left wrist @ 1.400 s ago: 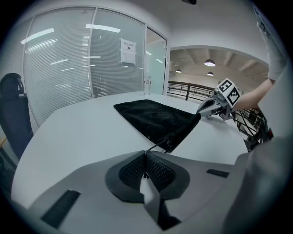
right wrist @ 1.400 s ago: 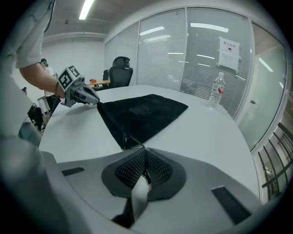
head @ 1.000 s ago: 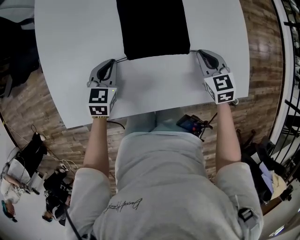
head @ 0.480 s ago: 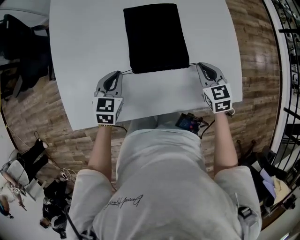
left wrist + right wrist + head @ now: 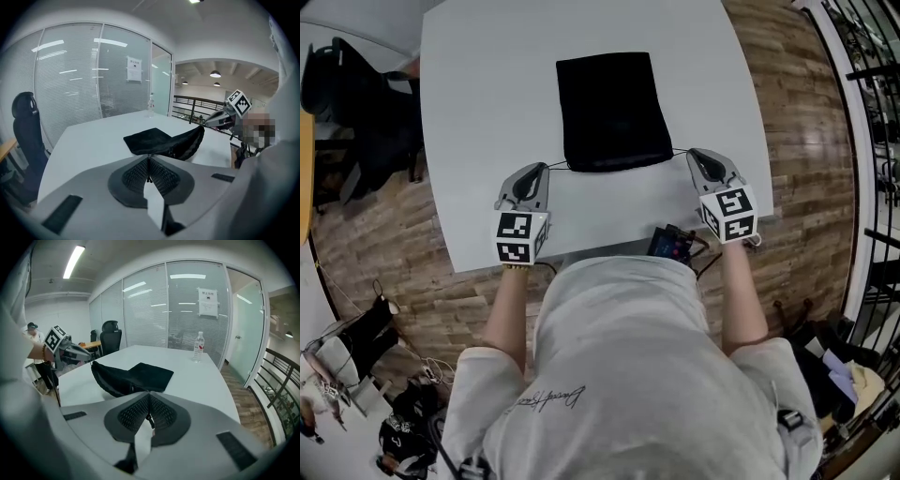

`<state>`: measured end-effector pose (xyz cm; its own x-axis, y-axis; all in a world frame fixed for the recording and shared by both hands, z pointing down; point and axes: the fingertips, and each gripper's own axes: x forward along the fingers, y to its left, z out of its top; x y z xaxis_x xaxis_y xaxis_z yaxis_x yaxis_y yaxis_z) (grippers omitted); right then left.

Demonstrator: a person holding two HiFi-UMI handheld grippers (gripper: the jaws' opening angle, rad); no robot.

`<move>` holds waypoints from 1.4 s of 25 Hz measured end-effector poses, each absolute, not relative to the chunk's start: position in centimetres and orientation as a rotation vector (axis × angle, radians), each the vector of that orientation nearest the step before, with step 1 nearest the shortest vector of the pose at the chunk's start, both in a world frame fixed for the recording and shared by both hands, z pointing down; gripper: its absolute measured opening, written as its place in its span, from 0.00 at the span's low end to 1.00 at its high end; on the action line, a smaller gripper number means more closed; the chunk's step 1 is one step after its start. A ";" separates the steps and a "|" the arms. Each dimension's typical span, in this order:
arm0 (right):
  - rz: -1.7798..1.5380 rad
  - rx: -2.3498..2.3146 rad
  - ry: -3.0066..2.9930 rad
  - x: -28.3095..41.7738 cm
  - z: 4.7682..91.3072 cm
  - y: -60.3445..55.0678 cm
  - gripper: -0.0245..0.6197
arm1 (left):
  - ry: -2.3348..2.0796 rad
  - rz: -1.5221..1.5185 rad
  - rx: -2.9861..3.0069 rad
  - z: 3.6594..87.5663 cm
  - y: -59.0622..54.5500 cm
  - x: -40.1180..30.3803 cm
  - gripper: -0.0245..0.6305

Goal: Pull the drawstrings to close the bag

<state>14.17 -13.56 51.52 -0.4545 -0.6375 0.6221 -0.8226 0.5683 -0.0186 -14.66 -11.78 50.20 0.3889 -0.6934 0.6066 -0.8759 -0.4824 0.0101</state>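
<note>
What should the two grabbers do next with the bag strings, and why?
Probably pull apart sideways. The left gripper and right gripper are each shut on a drawstring, and the strings look taut, yet the bag mouth is as wide as the bag itself, not gathered.

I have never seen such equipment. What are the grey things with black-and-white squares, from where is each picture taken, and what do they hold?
No robot: a person holds one gripping tool in each hand. One picture is from a camera on the person's head, looking down; the other two are from cameras on the tools. A black bag lies on the white table. The left tool and the right tool are each shut on a thin drawstring, and the bag's near edge is lifted.
</note>
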 end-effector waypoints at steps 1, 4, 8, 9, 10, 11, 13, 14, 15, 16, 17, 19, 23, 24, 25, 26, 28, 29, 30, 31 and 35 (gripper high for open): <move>0.425 1.167 -2.244 14.1 51.1 -13.6 0.08 | -1.371 0.761 2.325 49.8 -11.9 -14.7 0.06; 0.412 1.174 -2.258 13.9 50.0 -13.4 0.08 | -1.387 0.716 2.328 48.5 -12.0 -15.0 0.06; 0.414 1.178 -2.274 13.7 48.8 -13.2 0.08 | -1.406 0.660 2.332 46.8 -12.1 -15.0 0.06; 0.411 1.178 -2.278 13.7 48.6 -13.2 0.08 | -1.411 0.652 2.335 46.4 -12.1 -14.9 0.06; 0.408 1.180 -2.282 13.6 48.3 -13.2 0.08 | -1.419 0.647 2.338 46.1 -12.2 -14.9 0.06; 0.404 1.182 -2.285 13.6 48.0 -13.3 0.08 | -1.428 0.643 2.340 45.8 -12.2 -14.9 0.06; 0.395 1.187 -2.288 13.6 47.6 -13.4 0.08 | -1.445 0.636 2.338 45.4 -12.2 -15.0 0.06; 0.392 1.189 -2.288 13.6 47.4 -13.4 0.08 | -1.451 0.634 2.335 45.3 -12.2 -15.1 0.06; 0.390 1.190 -2.287 13.5 47.3 -13.4 0.08 | -1.457 0.635 2.331 45.2 -12.2 -15.3 0.06; 0.388 1.190 -2.286 13.5 47.2 -13.5 0.08 | -1.461 0.640 2.329 45.3 -12.2 -15.4 0.06; 0.386 1.191 -2.285 13.6 47.1 -13.6 0.08 | -1.465 0.648 2.328 45.3 -12.3 -15.5 0.06; 0.386 1.193 -2.281 13.7 47.2 -13.8 0.08 | -1.468 0.666 2.327 45.4 -12.3 -15.6 0.06; 0.392 1.210 -2.265 14.2 47.2 -13.9 0.08 | -1.481 0.691 2.316 45.5 -12.2 -16.1 0.06; 0.398 1.218 -2.261 14.3 47.2 -13.9 0.08 | -1.489 0.696 2.312 45.5 -12.1 -16.3 0.06; 0.405 1.226 -2.258 14.5 47.1 -13.9 0.08 | -1.495 0.701 2.308 45.6 -12.1 -16.5 0.06; 0.411 1.234 -2.257 14.6 47.1 -13.9 0.08 | -1.502 0.704 2.303 45.6 -12.0 -16.6 0.06; 0.420 1.247 -2.251 14.7 47.0 -14.0 0.08 | -1.517 0.703 2.287 45.6 -11.9 -17.1 0.06; 0.422 1.254 -2.243 14.8 47.0 -14.1 0.08 | -1.526 0.701 2.276 45.7 -12.0 -17.3 0.06; 0.424 1.262 -2.233 15.0 47.0 -14.2 0.08 | -1.536 0.700 2.265 45.7 -12.1 -17.6 0.06; 0.425 1.272 -2.222 15.1 47.0 -14.3 0.08 | -1.545 0.699 2.255 45.7 -12.1 -17.9 0.06; 0.421 1.303 -2.192 15.6 47.0 -14.4 0.08 | -1.578 0.689 2.230 45.7 -12.1 -19.1 0.06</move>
<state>15.59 -14.40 47.03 -0.3792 -0.7043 0.6001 -0.8765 0.4813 0.0112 -19.14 -12.13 45.69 0.2728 -0.7855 0.5555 -0.9413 -0.3373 -0.0148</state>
